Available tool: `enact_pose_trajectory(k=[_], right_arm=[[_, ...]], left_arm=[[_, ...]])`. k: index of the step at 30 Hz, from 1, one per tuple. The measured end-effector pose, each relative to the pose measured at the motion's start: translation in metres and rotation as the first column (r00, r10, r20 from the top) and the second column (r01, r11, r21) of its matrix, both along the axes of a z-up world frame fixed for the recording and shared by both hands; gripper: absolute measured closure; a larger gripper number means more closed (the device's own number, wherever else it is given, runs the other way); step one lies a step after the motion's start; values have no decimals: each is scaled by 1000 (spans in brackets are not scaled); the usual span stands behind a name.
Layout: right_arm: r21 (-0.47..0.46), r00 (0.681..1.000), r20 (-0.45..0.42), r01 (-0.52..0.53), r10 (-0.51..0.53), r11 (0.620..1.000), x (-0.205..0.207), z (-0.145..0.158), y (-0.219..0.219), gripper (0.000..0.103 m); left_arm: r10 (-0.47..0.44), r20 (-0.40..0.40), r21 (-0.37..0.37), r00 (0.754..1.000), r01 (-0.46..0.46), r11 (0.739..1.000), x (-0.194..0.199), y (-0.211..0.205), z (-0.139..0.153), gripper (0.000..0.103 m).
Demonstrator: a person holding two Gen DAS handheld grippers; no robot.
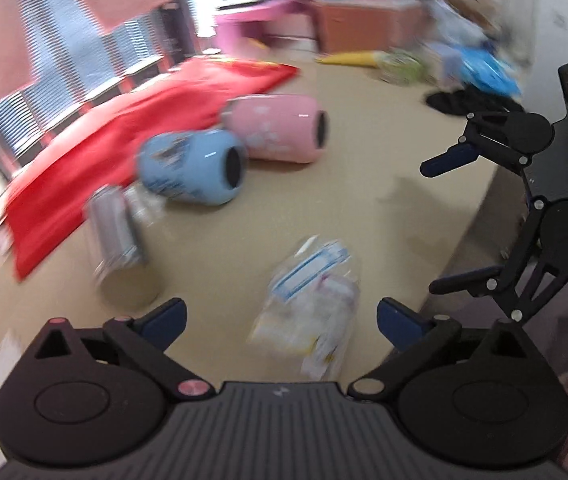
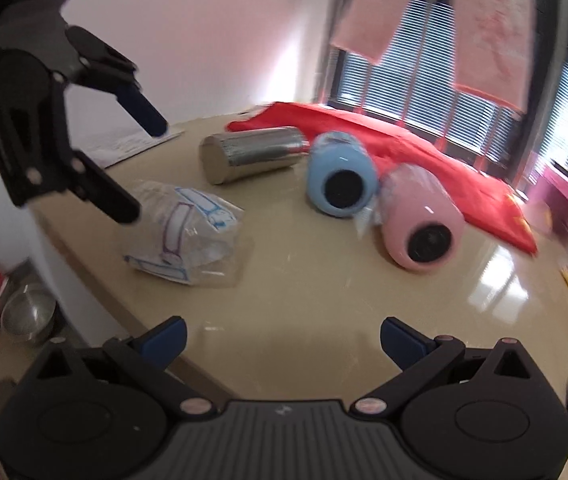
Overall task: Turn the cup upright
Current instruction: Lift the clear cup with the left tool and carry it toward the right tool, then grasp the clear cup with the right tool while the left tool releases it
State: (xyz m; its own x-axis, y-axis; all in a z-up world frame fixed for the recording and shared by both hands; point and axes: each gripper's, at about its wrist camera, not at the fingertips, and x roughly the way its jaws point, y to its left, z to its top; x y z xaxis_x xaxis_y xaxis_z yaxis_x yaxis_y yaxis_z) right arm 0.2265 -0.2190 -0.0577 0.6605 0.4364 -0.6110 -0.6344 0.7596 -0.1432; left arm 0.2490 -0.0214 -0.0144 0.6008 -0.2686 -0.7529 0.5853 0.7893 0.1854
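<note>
Three cups, a steel tumbler, a blue mug and a pink mug, are seen lying on their sides on the table, well ahead of both grippers' spread, empty fingers, apparently because no grasp has been begun.

red cloth | plastic bag | steel bowl | beige table
</note>
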Motion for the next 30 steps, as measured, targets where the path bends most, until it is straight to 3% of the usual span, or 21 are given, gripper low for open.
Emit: enact_pose_trajectory(k=[3, 7, 10, 16, 20, 23, 24, 26, 30], right_arm=[[-82, 994, 9, -111, 112, 990, 7, 9, 16, 0], [-234, 956, 0, -284, 293, 930, 17, 24, 47, 0], [-348, 914, -32, -389, 404, 853, 25, 35, 72, 0], [-501, 803, -183, -573, 568, 648, 31, 42, 125, 0], [-555, 752, -268, -631, 603, 541, 39, 39, 153, 0], [-551, 720, -352, -676, 598, 489, 51, 34, 170, 0], [-552, 716, -370, -682, 593, 479, 54, 30, 172, 6], [-544, 722, -395, -682, 568, 489, 59, 27, 178, 31], [-478, 767, -407, -641, 495, 601, 66, 33, 172, 33]], left_arm=[[86, -14, -46, 996, -87, 995, -17, 21, -4, 0], [175, -17, -60, 984, -176, 983, -35, 42, -13, 0], [243, -19, -94, 970, -244, 965, -40, 61, -16, 0], [323, -19, -163, 946, -321, 933, -39, 82, -26, 0], [302, -24, -150, 953, -302, 942, -38, 83, -32, 0], [279, -19, -139, 960, -279, 950, -37, 80, -33, 0], [275, -18, -140, 961, -274, 951, -37, 81, -33, 0], [274, -13, -142, 962, -273, 951, -41, 83, -34, 0], [275, -15, -154, 961, -274, 949, -43, 86, -34, 0]])
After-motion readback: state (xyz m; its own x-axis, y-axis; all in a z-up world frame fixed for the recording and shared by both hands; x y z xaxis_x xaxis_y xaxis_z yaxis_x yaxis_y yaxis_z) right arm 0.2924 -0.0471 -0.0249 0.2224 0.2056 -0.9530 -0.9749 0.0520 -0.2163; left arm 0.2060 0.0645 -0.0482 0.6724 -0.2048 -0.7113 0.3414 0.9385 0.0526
